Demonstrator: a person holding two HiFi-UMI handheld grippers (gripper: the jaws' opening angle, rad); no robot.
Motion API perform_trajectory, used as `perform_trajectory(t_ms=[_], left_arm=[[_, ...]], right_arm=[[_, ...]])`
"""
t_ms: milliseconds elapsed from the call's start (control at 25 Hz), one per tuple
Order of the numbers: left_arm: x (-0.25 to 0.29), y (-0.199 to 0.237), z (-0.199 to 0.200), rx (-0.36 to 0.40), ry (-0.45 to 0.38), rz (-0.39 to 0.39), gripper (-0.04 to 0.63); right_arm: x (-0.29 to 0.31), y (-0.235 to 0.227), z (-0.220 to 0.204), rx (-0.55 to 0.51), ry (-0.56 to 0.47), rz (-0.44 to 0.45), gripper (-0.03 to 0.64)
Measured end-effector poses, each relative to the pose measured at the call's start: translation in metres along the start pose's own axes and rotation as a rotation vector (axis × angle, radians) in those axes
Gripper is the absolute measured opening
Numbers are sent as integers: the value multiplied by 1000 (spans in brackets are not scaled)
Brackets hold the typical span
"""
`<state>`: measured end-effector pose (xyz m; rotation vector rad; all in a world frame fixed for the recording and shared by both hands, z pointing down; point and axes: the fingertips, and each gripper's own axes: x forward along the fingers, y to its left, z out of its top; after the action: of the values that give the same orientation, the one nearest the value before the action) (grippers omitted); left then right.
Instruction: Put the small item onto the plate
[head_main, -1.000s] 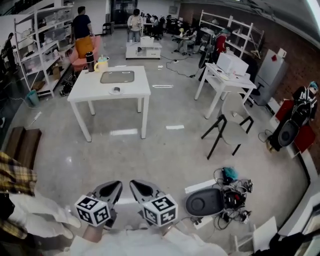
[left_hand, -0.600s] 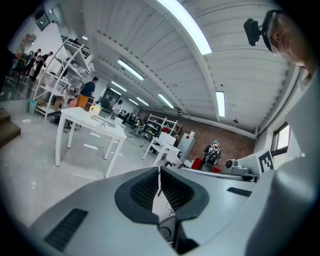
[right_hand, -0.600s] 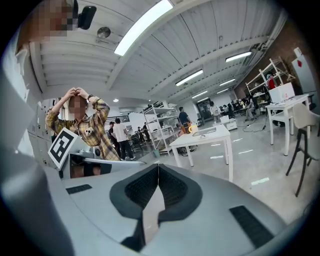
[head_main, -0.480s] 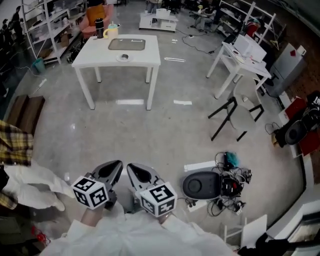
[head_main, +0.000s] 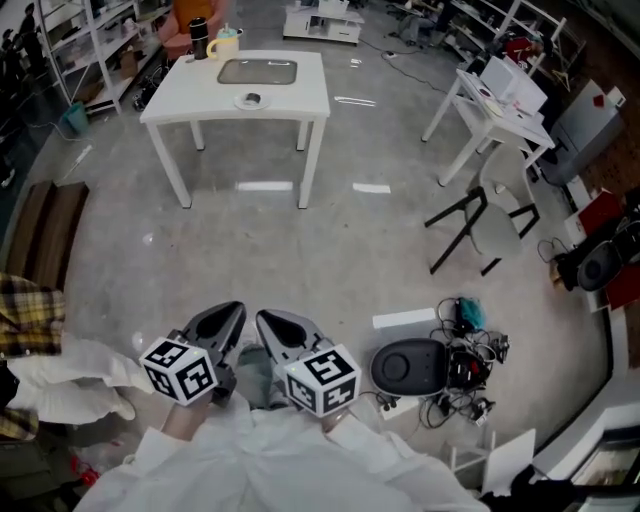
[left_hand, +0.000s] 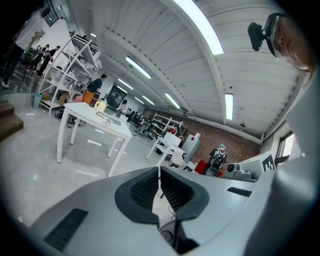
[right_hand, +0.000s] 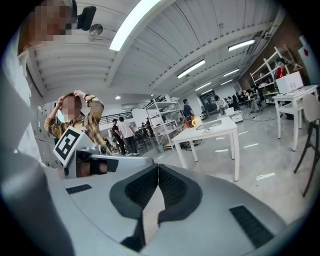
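Observation:
Far off, a white table (head_main: 236, 96) stands at the top of the head view. On it lie a grey rectangular tray (head_main: 257, 71) and, nearer the front edge, a small round dish (head_main: 250, 99) with something dark in it; what it is I cannot tell. My left gripper (head_main: 226, 320) and right gripper (head_main: 274, 326) are side by side low in the view, over the concrete floor, far from the table. Both are shut with nothing between the pads. The left gripper view shows the table (left_hand: 95, 116) in the distance, and so does the right gripper view, where the table (right_hand: 212, 131) is in the middle.
A yellow mug (head_main: 226, 41) and a black bottle (head_main: 199, 43) stand at the table's far end. To the right are a second white table (head_main: 497, 100) and a chair (head_main: 482, 226). A black round device with tangled cables (head_main: 410, 367) lies on the floor. A wooden bench (head_main: 40, 235) is at left.
The head view has tipped downward, so the table has slid toward the top edge and the people behind it are out of sight. Both grippers stay side by side, slightly lower.

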<state>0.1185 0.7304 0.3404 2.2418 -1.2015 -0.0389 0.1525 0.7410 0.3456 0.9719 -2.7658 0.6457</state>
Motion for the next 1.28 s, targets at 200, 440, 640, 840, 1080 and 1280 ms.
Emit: perform_trajectory(t_ms=[200, 440, 640, 840, 1080, 1280], left_arm=[[35, 47, 47, 35, 5, 20, 21], [86, 104, 113, 104, 30, -3, 21], [121, 142, 172, 165, 25, -44, 21], [148, 170, 213, 193, 18, -67, 21], [176, 205, 212, 152, 52, -55, 21], [196, 239, 225, 143, 61, -31, 21]], right_arm=[[57, -39, 37, -13, -9, -58, 17], [134, -71, 105, -88, -49, -85, 16], [190, -102, 153, -77, -99, -124, 16], [234, -122, 177, -78, -86, -126, 15], [277, -131, 192, -150, -57, -90, 17], [320, -152, 209, -131, -65, -71, 15]])
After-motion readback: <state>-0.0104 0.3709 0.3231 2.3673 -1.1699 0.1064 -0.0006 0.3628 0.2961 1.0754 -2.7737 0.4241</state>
